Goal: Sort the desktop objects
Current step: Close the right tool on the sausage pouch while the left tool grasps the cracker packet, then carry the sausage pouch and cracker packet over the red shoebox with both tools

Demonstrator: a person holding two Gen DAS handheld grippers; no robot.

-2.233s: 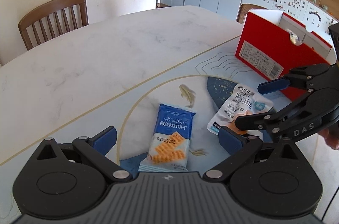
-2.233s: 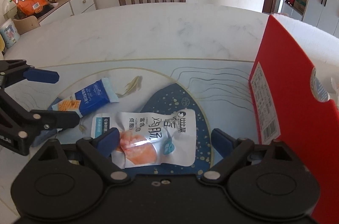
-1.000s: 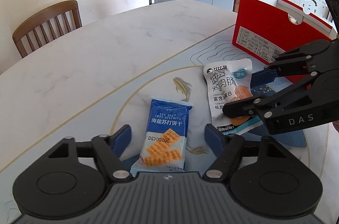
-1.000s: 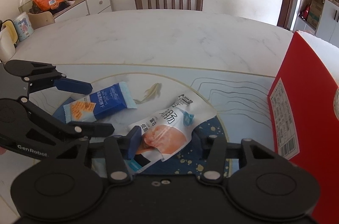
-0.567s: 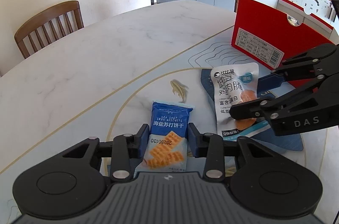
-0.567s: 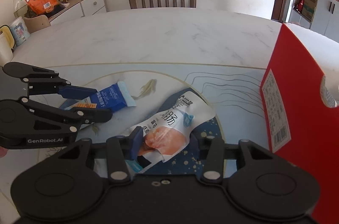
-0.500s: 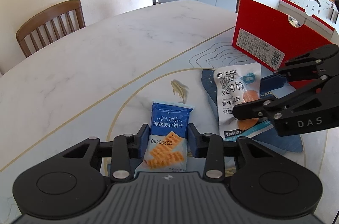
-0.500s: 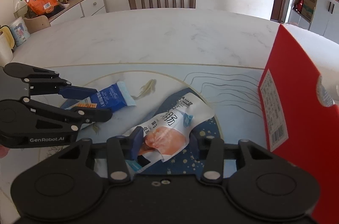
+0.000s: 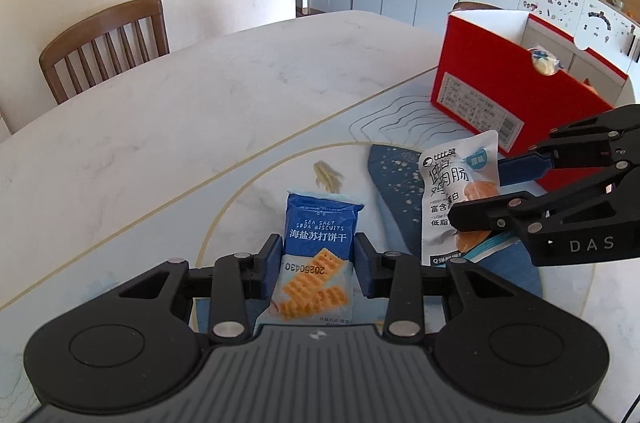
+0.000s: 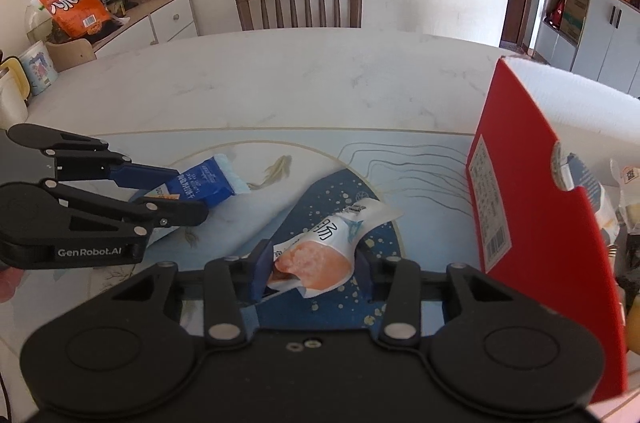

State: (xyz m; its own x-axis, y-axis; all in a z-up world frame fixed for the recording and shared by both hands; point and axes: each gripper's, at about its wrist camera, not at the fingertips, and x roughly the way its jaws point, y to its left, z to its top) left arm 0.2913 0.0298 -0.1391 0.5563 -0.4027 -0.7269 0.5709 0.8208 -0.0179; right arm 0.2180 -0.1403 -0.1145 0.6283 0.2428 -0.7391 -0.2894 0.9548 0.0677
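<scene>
My left gripper is shut on a blue soda biscuit packet, held just above the table; the packet also shows in the right wrist view, gripped by the left gripper. My right gripper is shut on a white chicken sausage packet, lifted and bent off the table; in the left wrist view the packet hangs in the right gripper. A red open box stands right of both, also in the right wrist view.
The box holds several packets. The marble table has a blue printed patch. Wooden chairs stand at the far edge. A sideboard with an orange bag stands at the back left.
Both grippers closed from open onto their packets. The right gripper has lifted the sausage packet and moved toward the red box; the left holds the biscuit packet.
</scene>
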